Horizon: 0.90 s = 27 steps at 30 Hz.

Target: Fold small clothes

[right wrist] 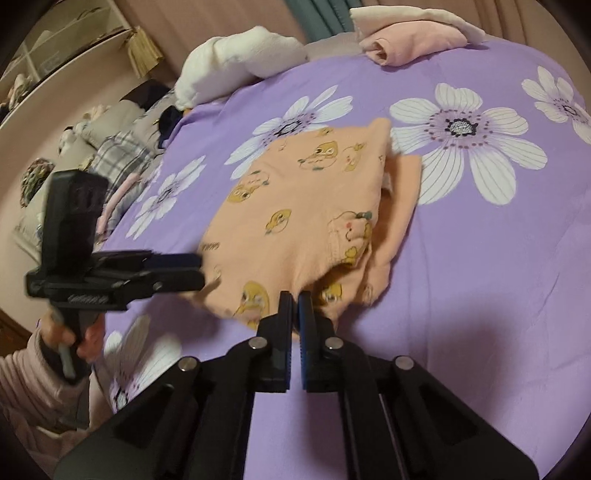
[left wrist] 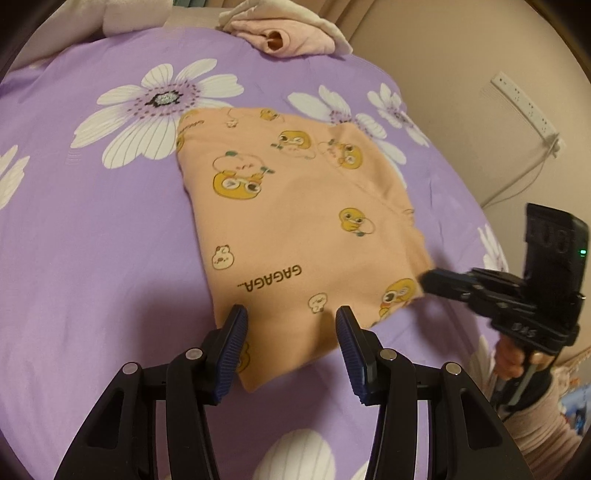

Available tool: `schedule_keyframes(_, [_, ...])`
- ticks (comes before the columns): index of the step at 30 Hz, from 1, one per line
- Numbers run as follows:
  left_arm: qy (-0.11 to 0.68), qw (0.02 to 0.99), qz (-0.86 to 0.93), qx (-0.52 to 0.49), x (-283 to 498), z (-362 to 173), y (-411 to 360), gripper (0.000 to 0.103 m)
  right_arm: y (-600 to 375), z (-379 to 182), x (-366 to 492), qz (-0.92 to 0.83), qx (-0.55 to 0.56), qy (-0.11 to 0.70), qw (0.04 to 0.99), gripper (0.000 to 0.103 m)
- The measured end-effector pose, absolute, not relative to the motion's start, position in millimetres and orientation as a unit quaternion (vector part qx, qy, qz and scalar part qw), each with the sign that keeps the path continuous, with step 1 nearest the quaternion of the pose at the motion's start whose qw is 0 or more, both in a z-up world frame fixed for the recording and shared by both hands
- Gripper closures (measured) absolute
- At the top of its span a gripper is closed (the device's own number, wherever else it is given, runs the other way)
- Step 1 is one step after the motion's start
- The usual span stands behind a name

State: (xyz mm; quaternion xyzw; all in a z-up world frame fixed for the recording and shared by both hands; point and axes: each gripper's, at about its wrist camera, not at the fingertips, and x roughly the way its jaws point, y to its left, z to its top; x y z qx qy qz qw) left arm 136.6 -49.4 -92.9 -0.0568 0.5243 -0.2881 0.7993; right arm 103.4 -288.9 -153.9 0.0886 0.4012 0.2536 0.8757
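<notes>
A folded peach garment with yellow duck prints and the word GAGAGA lies on the purple flowered bedsheet. My left gripper is open, its blue pads on either side of the garment's near edge. My right gripper is shut, its tips at the garment's near edge; whether cloth is pinched between them is unclear. It shows in the left wrist view at the garment's right corner. The left gripper shows in the right wrist view at the garment's left edge.
A stack of folded pink and cream clothes sits at the far edge of the bed, also in the right wrist view. A white pillow lies at the back left. A power strip hangs on the wall at right.
</notes>
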Motion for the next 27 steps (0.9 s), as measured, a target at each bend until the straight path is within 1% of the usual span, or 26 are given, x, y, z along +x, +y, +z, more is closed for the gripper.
schedule_keyframes(4, [0.532, 0.794, -0.291, -0.048, 138.7, -97.4, -47.9, 0.055, -300.5, -155.7, 86.1, 0.247, 0.098, 0.4, 0.877, 0.101])
schedule_keyframes(6, [0.536, 0.791, -0.29, -0.051, 140.3, -100.5, -48.0, 0.055, -302.6, -168.9, 90.9, 0.218, 0.087, 0.424, 0.875, 0.101])
schedule_keyframes(8, [0.538, 0.791, -0.288, -0.054, 139.1, -98.8, -47.0, 0.055, -308.6, -176.1, 96.7, 0.197, 0.102, 0.433, 0.874, 0.1])
schedule_keyframes(10, [0.536, 0.792, -0.287, -0.051, 132.5, -93.3, -44.6, 0.055, -310.6, -169.6, 93.5, 0.203, 0.112, 0.416, 0.879, 0.097])
schedule_keyframes(12, [0.529, 0.792, -0.299, -0.054, 126.1, -85.5, -42.0, 0.055, -307.1, -152.9, 86.2, 0.208, 0.105, 0.389, 0.891, 0.096])
schedule_keyframes(15, [0.51, 0.8, -0.309, -0.066, 126.3, -73.1, -42.8, 0.055, -300.7, -136.3, 85.2, 0.228, 0.108, 0.362, 0.898, 0.089])
schedule_keyframes(16, [0.501, 0.804, -0.312, -0.07, 128.3, -68.6, -45.0, 0.055, -295.3, -131.3, 89.0, 0.235, 0.107, 0.354, 0.899, 0.088])
schedule_keyframes(21, [0.494, 0.807, -0.317, -0.064, 143.1, -73.4, -62.7, 0.055, -270.4, -134.2, 110.2, 0.238, 0.087, 0.362, 0.897, 0.089])
schedule_keyframes(23, [0.507, 0.802, -0.313, -0.044, 142.9, -84.8, -67.3, 0.055, -265.1, -145.2, 118.1, 0.228, 0.075, 0.384, 0.891, 0.091])
schedule_keyframes(25, [0.517, 0.791, -0.326, -0.018, 135.5, -95.5, -70.1, 0.055, -264.2, -159.1, 118.6, 0.193, 0.042, 0.405, 0.892, 0.096])
schedule_keyframes(27, [0.523, 0.784, -0.334, 0.012, 126.6, -106.4, -70.8, 0.055, -264.6, -171.5, 112.0, 0.17, 0.009, 0.418, 0.892, 0.097])
